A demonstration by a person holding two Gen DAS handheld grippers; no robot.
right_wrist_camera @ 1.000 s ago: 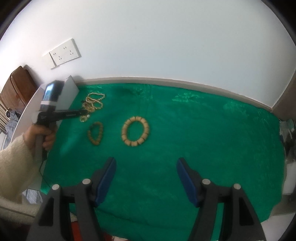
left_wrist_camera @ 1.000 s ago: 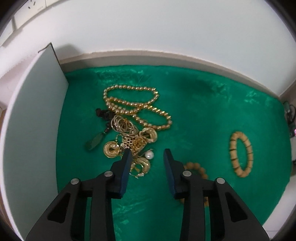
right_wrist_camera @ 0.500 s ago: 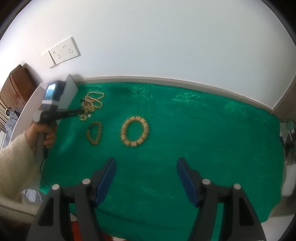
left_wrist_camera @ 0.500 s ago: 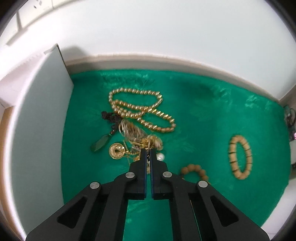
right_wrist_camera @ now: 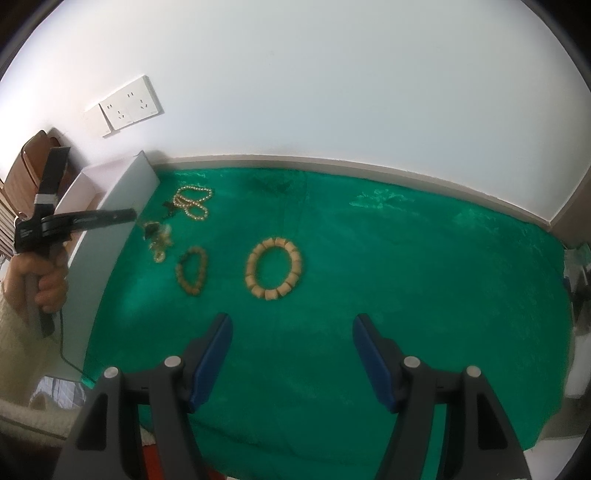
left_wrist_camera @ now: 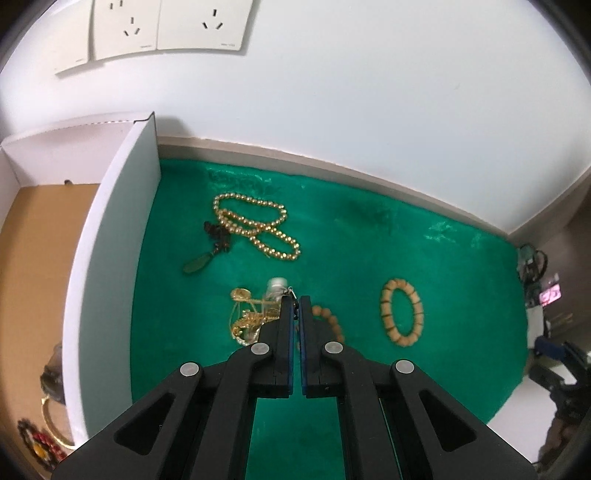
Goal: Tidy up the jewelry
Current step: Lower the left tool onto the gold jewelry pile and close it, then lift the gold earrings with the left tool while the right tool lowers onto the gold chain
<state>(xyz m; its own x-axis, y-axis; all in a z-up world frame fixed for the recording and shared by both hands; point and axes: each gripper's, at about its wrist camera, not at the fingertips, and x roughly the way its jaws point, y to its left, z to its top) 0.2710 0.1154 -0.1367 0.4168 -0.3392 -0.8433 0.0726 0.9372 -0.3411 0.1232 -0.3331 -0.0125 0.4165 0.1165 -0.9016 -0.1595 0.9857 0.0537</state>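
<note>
My left gripper (left_wrist_camera: 294,301) is shut on a tangle of gold jewelry (left_wrist_camera: 251,317), which hangs from its tips above the green cloth (left_wrist_camera: 369,258). The right wrist view shows the same left gripper (right_wrist_camera: 129,216) with the gold tangle (right_wrist_camera: 159,236) dangling beside the white box. A gold bead necklace (left_wrist_camera: 255,225) and a green pendant on a dark cord (left_wrist_camera: 199,262) lie on the cloth behind. A small brown bead bracelet (right_wrist_camera: 192,271) and a large wooden bracelet (right_wrist_camera: 273,267) lie further right. My right gripper (right_wrist_camera: 291,332) is open over bare cloth, holding nothing.
A white box (left_wrist_camera: 110,258) with a tall wall stands along the cloth's left edge; some jewelry (left_wrist_camera: 40,439) lies on its brown floor. A person's hand (right_wrist_camera: 44,277) holds the left gripper's handle. Wall sockets (left_wrist_camera: 162,26) sit above, and clutter (left_wrist_camera: 535,273) lies past the cloth's right edge.
The left gripper shut on the gold tangle and rose, lifting it off the pile toward the near side. The necklace and pendant stayed. The right gripper has not moved.
</note>
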